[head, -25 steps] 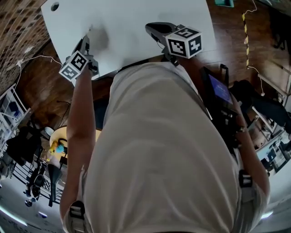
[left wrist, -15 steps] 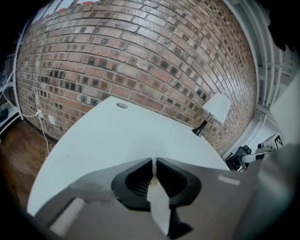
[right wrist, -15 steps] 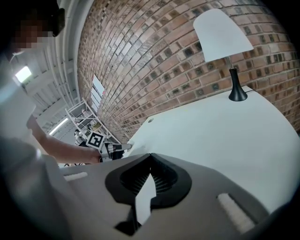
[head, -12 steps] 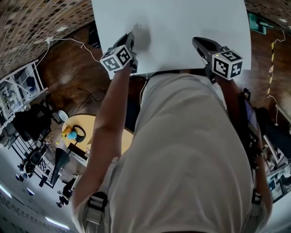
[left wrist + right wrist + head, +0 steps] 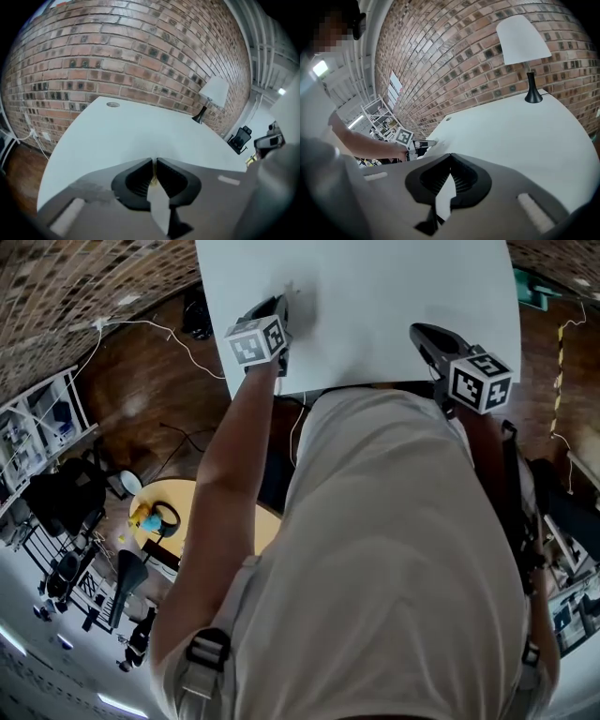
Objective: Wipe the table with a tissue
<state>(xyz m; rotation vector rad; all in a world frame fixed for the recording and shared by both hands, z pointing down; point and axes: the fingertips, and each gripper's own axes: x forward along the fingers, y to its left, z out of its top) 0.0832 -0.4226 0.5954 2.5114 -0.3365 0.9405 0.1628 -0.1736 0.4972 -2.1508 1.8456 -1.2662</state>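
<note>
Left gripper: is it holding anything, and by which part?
The left gripper pinches a white tissue between its jaw tips, against the table. Which part of the tissue is pinched cannot be told.

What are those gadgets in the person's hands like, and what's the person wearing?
The left gripper and right gripper are matching dark grey tongs with black ribbed pads. Each carries a white cube printed with black square markers. The person wears a pale short-sleeved T-shirt and grey shoulder straps with buckles.

White table (image 5: 394,306), white tissue (image 5: 436,143); red-brown brick wall (image 5: 117,56); white lamp shade (image 5: 521,40), black base (image 5: 533,97).
</note>
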